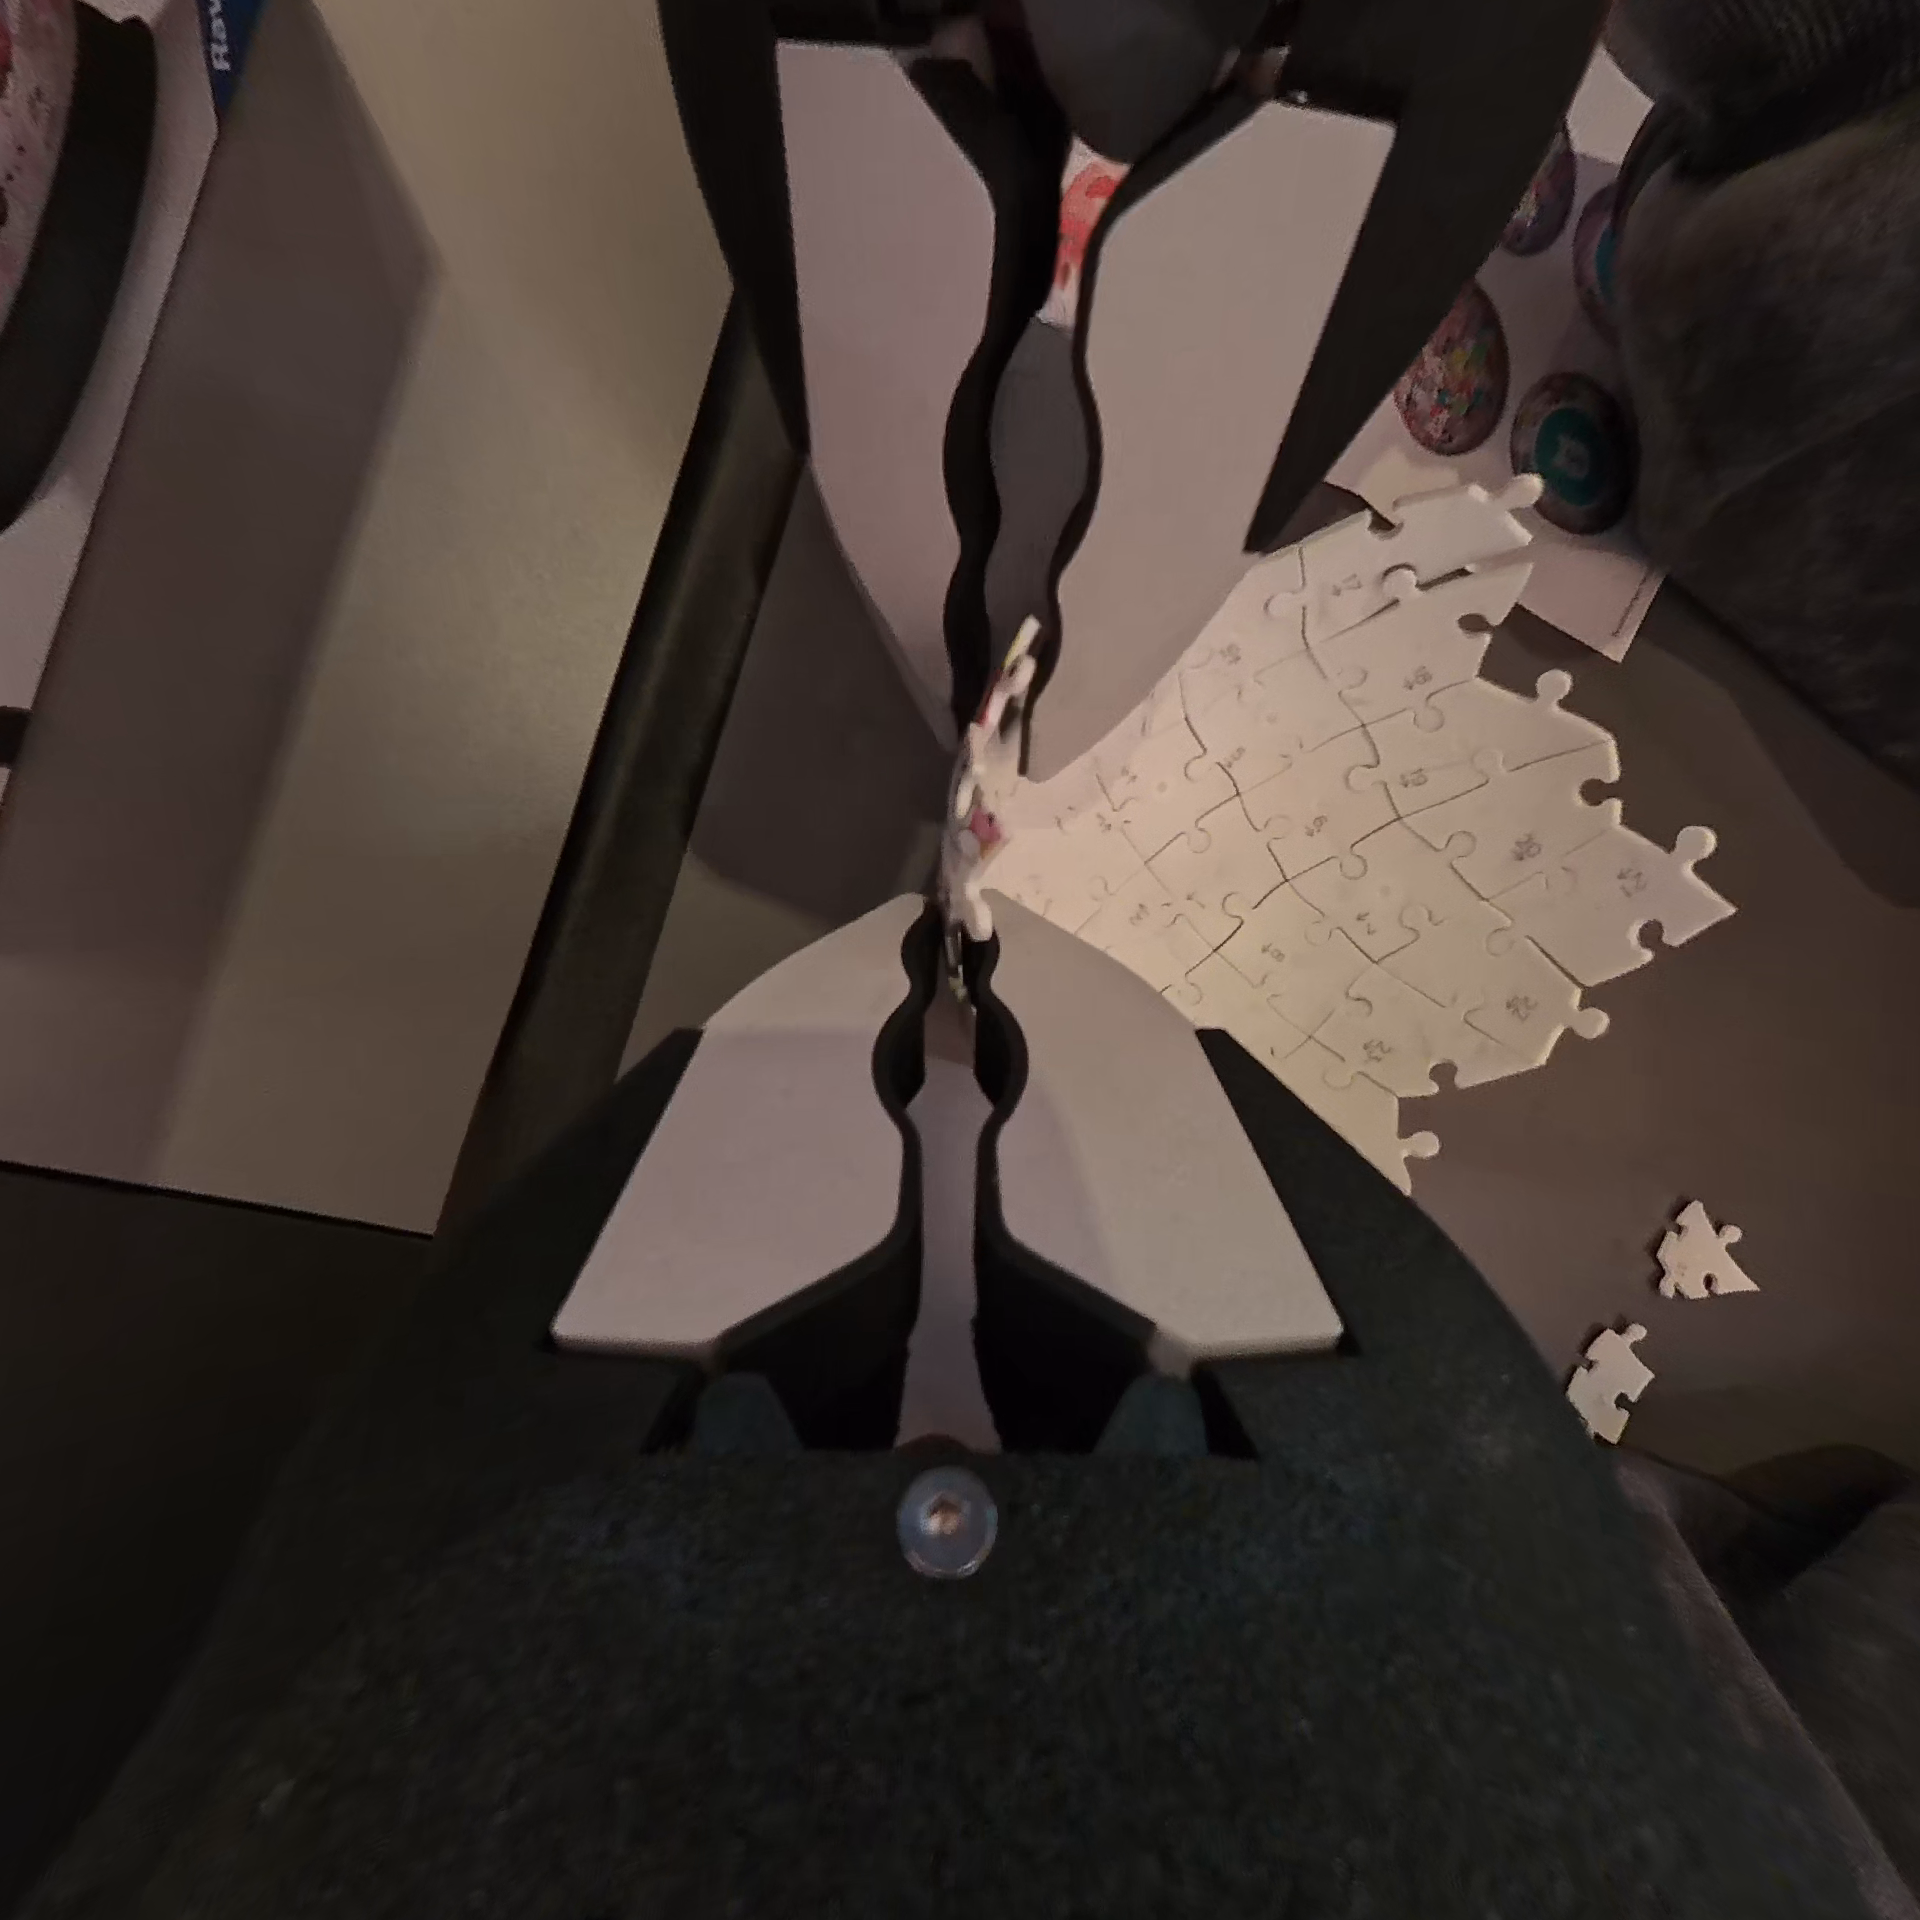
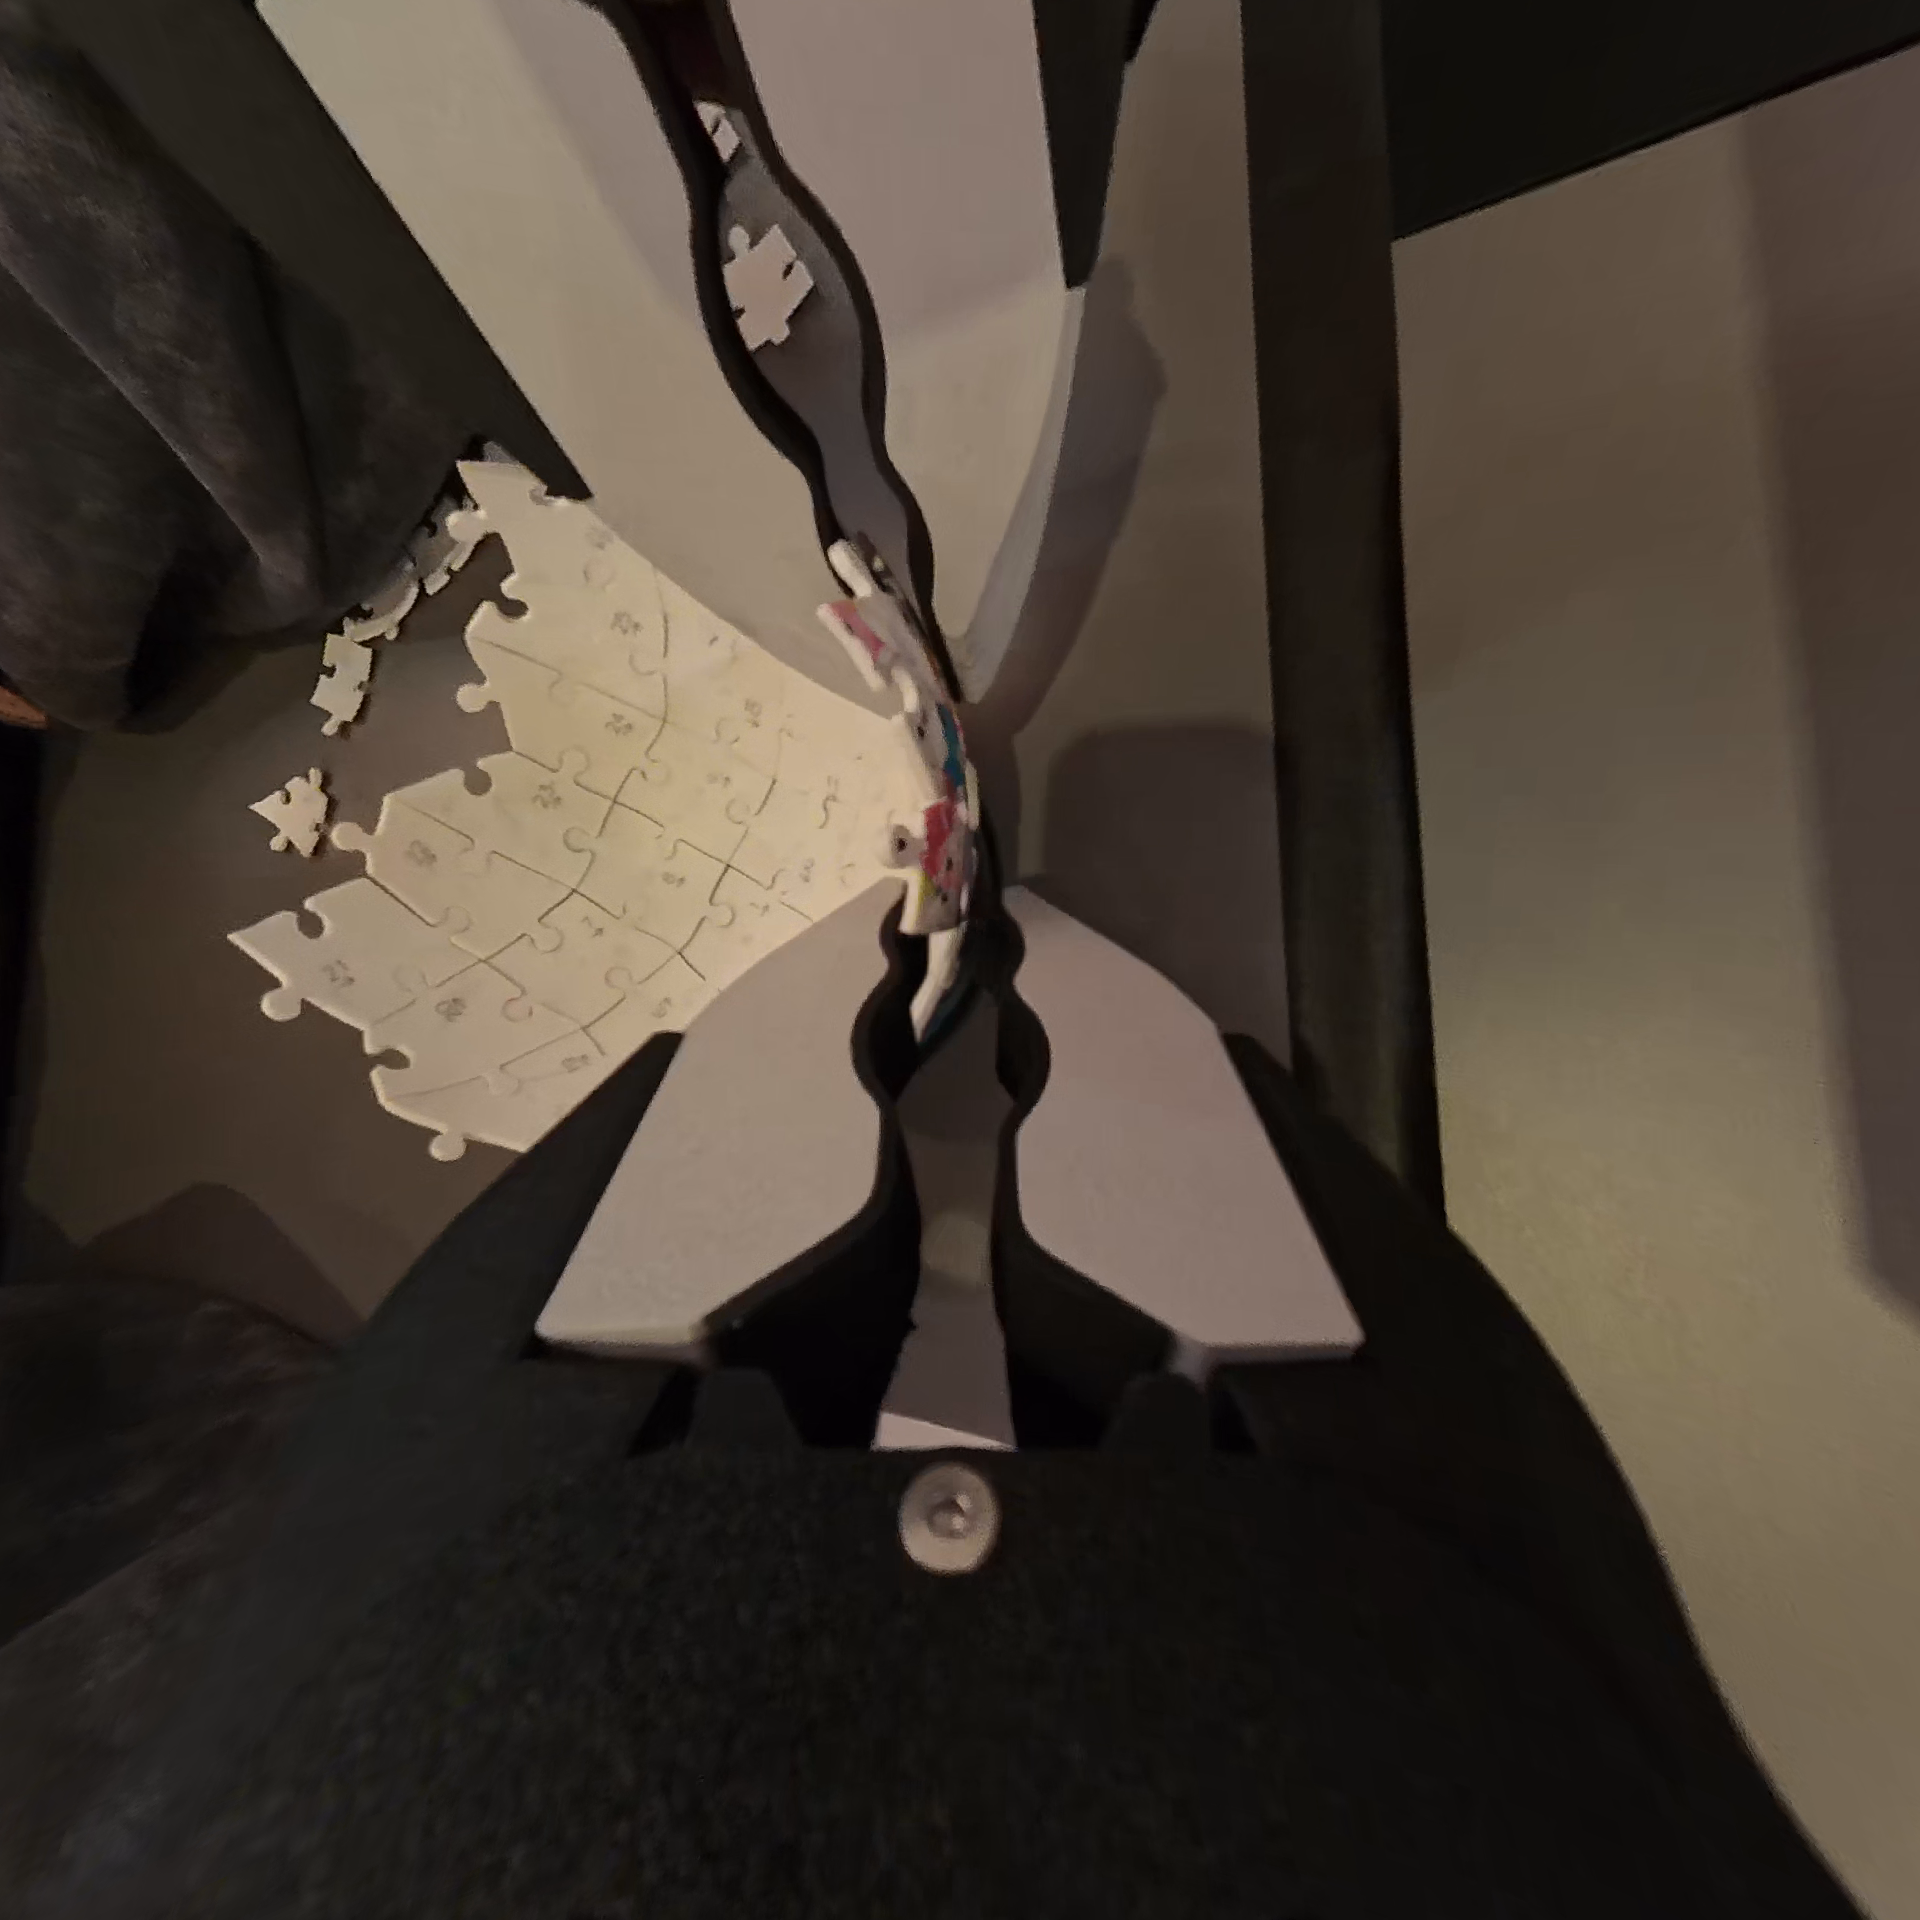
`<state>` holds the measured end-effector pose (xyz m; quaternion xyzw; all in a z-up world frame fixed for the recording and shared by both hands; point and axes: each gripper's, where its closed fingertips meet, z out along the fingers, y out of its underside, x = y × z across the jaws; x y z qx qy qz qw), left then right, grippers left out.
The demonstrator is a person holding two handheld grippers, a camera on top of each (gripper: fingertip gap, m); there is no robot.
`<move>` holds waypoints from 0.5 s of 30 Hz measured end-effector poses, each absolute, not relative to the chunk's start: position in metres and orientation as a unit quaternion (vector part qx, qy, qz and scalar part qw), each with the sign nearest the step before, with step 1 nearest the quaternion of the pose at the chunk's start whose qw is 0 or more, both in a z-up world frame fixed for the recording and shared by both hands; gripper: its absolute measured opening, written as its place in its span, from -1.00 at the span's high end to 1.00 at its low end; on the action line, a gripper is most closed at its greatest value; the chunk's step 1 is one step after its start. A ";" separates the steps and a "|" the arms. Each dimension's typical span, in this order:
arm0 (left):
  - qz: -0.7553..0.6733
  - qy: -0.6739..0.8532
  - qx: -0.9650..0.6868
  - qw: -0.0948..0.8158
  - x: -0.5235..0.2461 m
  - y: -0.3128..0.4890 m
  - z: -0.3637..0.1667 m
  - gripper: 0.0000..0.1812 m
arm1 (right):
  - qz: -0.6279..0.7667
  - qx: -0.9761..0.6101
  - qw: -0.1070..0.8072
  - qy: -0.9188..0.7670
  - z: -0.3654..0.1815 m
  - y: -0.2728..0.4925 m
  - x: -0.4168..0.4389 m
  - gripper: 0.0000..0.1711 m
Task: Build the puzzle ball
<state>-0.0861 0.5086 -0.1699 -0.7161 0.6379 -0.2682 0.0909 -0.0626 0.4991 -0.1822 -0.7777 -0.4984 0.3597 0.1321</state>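
While both grippers met over the dark table [image 1: 1818, 1039], my left gripper [image 1: 961, 935] had its jaws closed on the rim of the shell [image 1: 1351, 831], the joined part of the puzzle ball. My right gripper [image 2: 956, 935] was clamped on the same rim from the opposite side, its tips almost touching the left ones. The shell hung between them, its curved white inside facing both cameras and its printed colour side [image 2: 940, 831] showing only at the pinched edge.

Each joined piece carried a small printed number on its white back; I leave those unread. A blue-edged box [image 1: 223, 52] with white lettering stood at the top left of the left view, beside a cream wall [image 1: 468, 520]. A white sheet [image 1: 1558, 343] under the right gripper's far side showed at least four round printed pictures.

I counted two loose pieces [image 1: 1704, 1268] on the table in the left view. The right view showed one loose piece [image 2: 291, 810] beside the shell, another above it, and perhaps a few more at the edge of grey cloth [image 2: 187, 364], too shadowed to count. One more white piece [image 2: 767, 281] showed through the gap between the far fingers.
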 end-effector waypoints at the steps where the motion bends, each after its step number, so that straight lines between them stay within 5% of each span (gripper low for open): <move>1: -0.268 0.638 -0.716 0.091 -0.086 0.509 -0.170 0.97 | 0.359 -0.779 0.132 -0.496 -0.183 0.500 -0.063 0.86; 15: -0.266 0.639 -0.716 0.093 -0.086 0.508 -0.169 0.96 | 0.363 -0.781 0.108 -0.497 -0.186 0.498 -0.068 0.97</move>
